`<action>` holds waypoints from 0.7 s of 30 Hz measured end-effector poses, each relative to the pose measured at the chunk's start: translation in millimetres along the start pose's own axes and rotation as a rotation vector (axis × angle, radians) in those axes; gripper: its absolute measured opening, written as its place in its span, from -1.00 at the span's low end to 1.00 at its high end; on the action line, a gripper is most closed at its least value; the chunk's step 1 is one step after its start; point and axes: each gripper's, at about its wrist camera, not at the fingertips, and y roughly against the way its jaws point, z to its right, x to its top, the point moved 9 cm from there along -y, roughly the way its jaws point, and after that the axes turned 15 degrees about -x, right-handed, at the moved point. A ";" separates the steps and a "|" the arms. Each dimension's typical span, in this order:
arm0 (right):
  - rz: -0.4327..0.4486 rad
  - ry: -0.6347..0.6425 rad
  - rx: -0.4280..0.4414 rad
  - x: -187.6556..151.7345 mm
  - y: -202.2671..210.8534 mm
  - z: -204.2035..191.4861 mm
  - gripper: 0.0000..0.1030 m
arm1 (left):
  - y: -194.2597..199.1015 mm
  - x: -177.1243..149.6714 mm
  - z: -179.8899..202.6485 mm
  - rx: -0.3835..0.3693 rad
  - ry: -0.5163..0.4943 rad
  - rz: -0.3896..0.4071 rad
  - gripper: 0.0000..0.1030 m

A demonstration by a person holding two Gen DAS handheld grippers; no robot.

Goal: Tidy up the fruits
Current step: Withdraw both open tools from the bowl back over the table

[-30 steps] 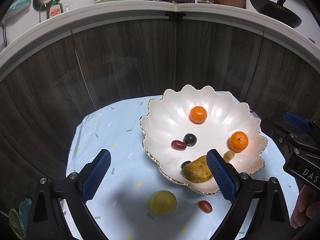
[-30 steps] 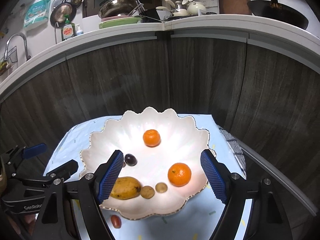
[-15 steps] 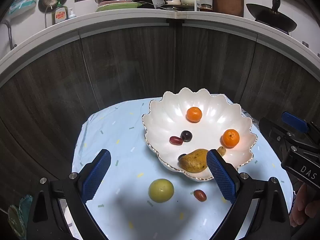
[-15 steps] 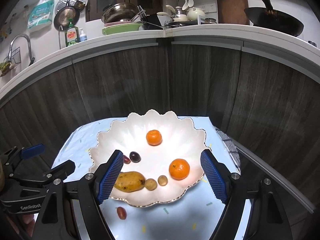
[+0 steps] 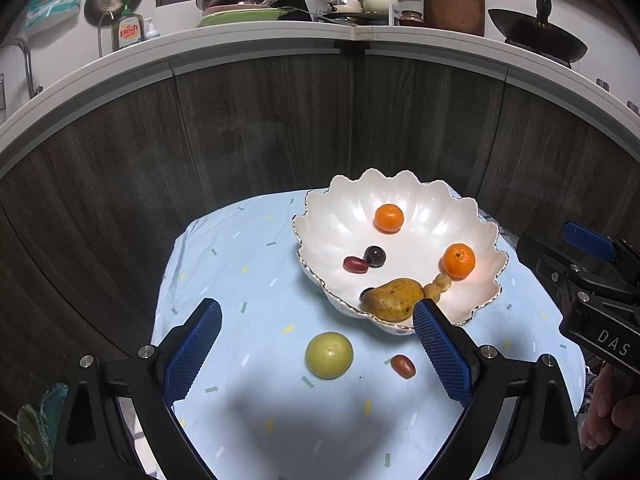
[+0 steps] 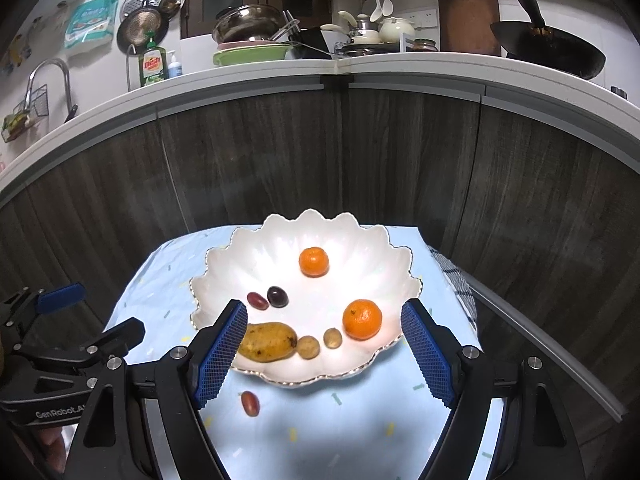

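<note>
A white scalloped bowl (image 5: 400,196) (image 6: 360,240) stands on a light blue cloth (image 5: 240,264). In it lie two tangerines (image 5: 389,218) (image 5: 459,261), a mango (image 5: 394,299) (image 6: 268,341), a dark plum (image 5: 375,256), a red date (image 5: 355,264) and two small brown fruits (image 6: 308,347). On the cloth in front of the bowl sit a yellow-green round fruit (image 5: 329,355) and a red date (image 5: 403,366) (image 6: 250,403). My left gripper (image 5: 316,356) hangs open above the green fruit, touching nothing. My right gripper (image 6: 324,352) is open over the bowl's near rim, empty.
Dark wood cabinet fronts (image 5: 260,120) curve behind the small table. A white counter (image 6: 360,68) above carries pots, dishes, a wok and a soap bottle. A checked towel (image 6: 456,280) hangs at the table's right edge. A person's fingers (image 5: 604,416) show at the right.
Both grippers have drawn back and slightly up from the bowl, so the bowl and fruits look smaller and more of the cloth shows. Both stay open. No fruit has moved.
</note>
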 end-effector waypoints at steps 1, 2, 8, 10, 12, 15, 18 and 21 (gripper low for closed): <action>0.000 0.002 0.001 -0.7 0.9 -0.3 0.55 | 1.5 -1.1 -0.2 0.000 0.000 0.001 0.90; -0.001 0.004 0.002 -1.9 2.1 -0.9 0.55 | 2.9 -1.7 -0.8 0.001 0.000 0.001 0.90; -0.008 0.012 0.001 -8.4 4.2 -1.9 0.55 | 6.0 -8.0 -1.0 0.006 -0.003 -0.001 0.90; -0.012 0.013 -0.001 -11.0 4.5 -1.5 0.55 | 5.9 -11.1 -0.8 0.005 -0.004 -0.005 0.90; -0.014 0.014 -0.001 -13.2 5.0 -1.8 0.55 | 5.7 -14.4 -1.2 0.004 -0.003 -0.009 0.90; -0.013 0.017 -0.006 -15.2 6.1 -1.6 0.55 | 5.1 -18.5 -1.8 0.004 -0.003 -0.014 0.90; -0.014 0.017 -0.009 -17.9 5.5 -1.4 0.55 | 5.0 -22.7 -2.5 0.005 -0.005 -0.018 0.90; -0.019 0.019 -0.011 -23.3 4.8 -1.6 0.55 | 4.2 -28.4 -3.0 0.004 -0.007 -0.025 0.90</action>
